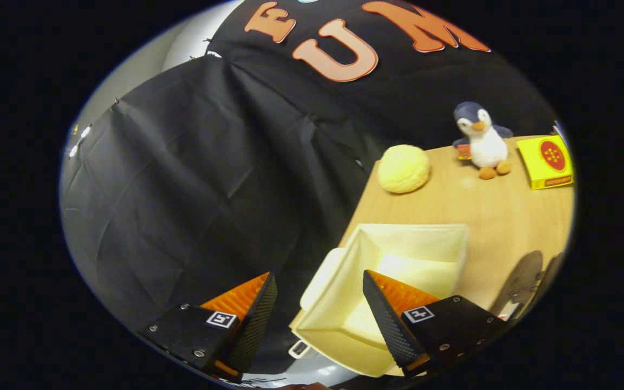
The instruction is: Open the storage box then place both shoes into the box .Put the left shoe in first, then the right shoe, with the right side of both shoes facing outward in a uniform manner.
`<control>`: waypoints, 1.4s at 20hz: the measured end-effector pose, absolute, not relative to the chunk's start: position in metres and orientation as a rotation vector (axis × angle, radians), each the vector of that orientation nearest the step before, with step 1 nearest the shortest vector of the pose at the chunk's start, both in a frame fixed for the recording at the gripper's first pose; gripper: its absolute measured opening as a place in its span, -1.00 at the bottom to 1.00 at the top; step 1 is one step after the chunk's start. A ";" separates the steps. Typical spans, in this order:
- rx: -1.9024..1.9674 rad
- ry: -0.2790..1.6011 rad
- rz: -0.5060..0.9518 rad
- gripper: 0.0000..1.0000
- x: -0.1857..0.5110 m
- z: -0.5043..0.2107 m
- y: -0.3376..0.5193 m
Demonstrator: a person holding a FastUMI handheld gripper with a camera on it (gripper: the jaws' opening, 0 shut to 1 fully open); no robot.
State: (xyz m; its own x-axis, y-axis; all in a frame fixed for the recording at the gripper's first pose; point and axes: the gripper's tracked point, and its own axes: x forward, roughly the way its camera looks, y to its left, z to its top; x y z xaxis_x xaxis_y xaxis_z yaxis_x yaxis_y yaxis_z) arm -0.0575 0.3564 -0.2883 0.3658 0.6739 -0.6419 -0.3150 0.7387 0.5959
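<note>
Wooden table [501, 216], square fabric box [398, 260], gripper [320, 284] parted.

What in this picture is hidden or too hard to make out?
- Box: its near inside is hidden behind a gripper finger; the fingers stand apart, holding nothing.
- Shoes: dark shapes beside the box, cut off by the fisheye rim; left and right can't be told.
- Yellow carton: print too small to read.
- Table: its far end passes out of sight past the penguin and ball.
</note>
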 end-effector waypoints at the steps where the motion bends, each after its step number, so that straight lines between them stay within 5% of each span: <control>1: 0.364 1.009 0.620 0.93 -0.054 -0.296 0.335; 17: 0.128 1.101 0.225 0.85 -0.095 -0.428 0.110; 28: -0.028 1.089 0.143 0.07 -0.071 -0.496 0.090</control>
State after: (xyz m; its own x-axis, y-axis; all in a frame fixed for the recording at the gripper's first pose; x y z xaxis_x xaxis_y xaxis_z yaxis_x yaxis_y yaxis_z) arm -0.0711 0.0904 -0.4962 0.4551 0.1019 -0.8846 -0.1299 0.9904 0.0473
